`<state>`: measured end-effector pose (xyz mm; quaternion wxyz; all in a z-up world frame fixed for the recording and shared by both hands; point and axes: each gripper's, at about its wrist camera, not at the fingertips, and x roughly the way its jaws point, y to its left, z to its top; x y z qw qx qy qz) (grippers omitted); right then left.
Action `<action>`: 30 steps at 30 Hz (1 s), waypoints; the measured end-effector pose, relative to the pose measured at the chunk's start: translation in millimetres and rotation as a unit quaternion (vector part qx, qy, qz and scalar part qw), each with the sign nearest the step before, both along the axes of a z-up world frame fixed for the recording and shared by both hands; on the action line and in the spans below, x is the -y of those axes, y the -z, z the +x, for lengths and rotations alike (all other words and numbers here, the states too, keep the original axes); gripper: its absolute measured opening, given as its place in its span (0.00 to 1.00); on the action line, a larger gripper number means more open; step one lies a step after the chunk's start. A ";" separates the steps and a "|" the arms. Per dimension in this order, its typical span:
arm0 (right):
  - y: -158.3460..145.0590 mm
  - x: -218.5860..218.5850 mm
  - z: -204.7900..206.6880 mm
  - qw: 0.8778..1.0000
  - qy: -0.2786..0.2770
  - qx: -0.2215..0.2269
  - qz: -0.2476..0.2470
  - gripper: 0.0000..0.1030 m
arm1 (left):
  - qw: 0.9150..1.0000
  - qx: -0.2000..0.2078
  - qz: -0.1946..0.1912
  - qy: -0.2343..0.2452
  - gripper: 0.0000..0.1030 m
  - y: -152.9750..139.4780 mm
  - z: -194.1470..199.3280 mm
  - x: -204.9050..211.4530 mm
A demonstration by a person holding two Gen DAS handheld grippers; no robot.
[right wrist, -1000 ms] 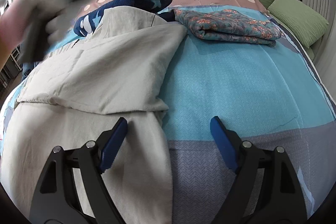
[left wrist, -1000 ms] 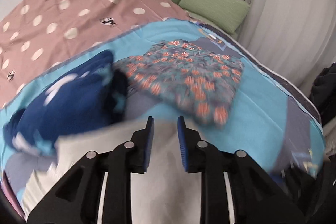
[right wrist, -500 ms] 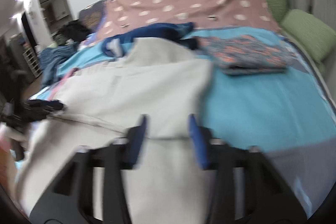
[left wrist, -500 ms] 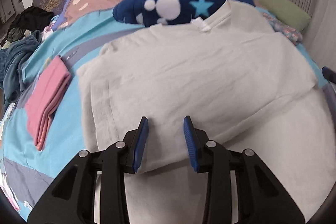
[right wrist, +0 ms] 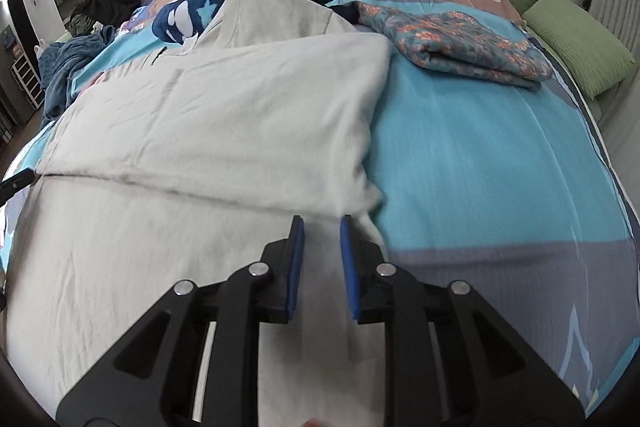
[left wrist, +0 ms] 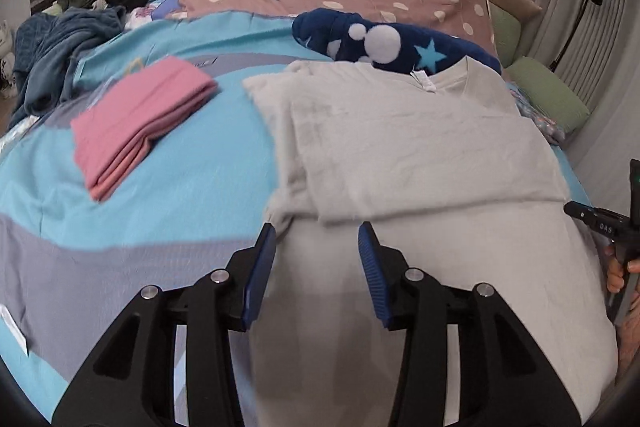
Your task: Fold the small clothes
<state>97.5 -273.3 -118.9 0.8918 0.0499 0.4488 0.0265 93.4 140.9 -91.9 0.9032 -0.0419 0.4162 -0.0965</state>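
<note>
Nearest the cameras, the left gripper (left wrist: 317, 247) hovers with its blue-padded jaws spread and nothing between them, poised at the left end of the folded edge on the pale grey cotton T-shirt (left wrist: 420, 147); the right gripper (right wrist: 322, 239) sits at the right end of that same edge, its jaws narrowed to a slim gap with grey cloth running beneath, though whether they pinch fabric I cannot tell. The shirt lies on the turquoise-and-grey bedspread (right wrist: 480, 147), its upper half doubled down over the lower, so the fold edge runs crosswise between the two grippers while the garment's long axis runs away from both toward the collar. Each gripper is about equally near its own corner, so the next fold likely calls for both together, lifting along that crosswise line. Farther out, a folded pink cloth stack (left wrist: 140, 123) rests left of the shirt and a folded floral teal garment (right wrist: 460, 39) to its right; a navy fleece with stars (left wrist: 380, 43) touches the collar.
</note>
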 end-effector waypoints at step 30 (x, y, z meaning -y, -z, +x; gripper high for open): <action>3.6 35.3 -163.7 0.988 0.012 0.006 0.151 0.30 | 0.992 -0.016 -0.104 0.064 0.50 17.6 -159.3 -22.8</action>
